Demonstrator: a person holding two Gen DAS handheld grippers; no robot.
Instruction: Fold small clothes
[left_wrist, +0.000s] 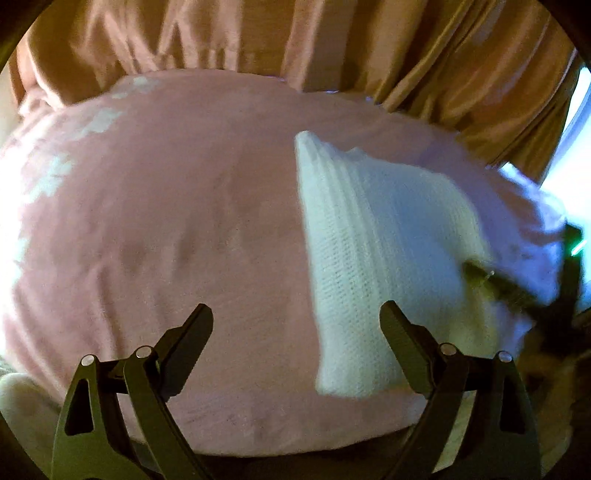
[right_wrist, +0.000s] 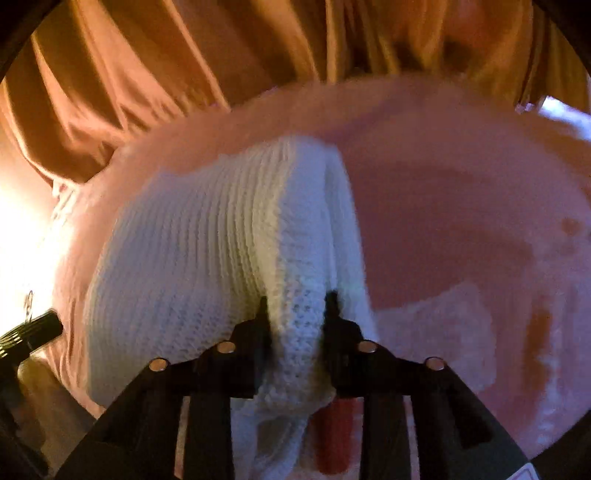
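A small white knitted garment (left_wrist: 373, 251) lies on a pink blanket (left_wrist: 166, 221), right of centre in the left wrist view. My left gripper (left_wrist: 297, 317) is open and empty, just in front of the garment's near left edge. In the right wrist view my right gripper (right_wrist: 297, 299) is shut on a bunched fold of the white knitted garment (right_wrist: 207, 258) and holds it raised over the pink blanket (right_wrist: 461, 221). The right gripper also shows in the left wrist view (left_wrist: 491, 275) at the garment's right side.
An orange-brown curtain (left_wrist: 332, 40) hangs behind the blanket, also in the right wrist view (right_wrist: 147, 74). A bright window (left_wrist: 576, 147) is at far right. Another white cloth (right_wrist: 436, 314) lies on the blanket to the right of my right gripper.
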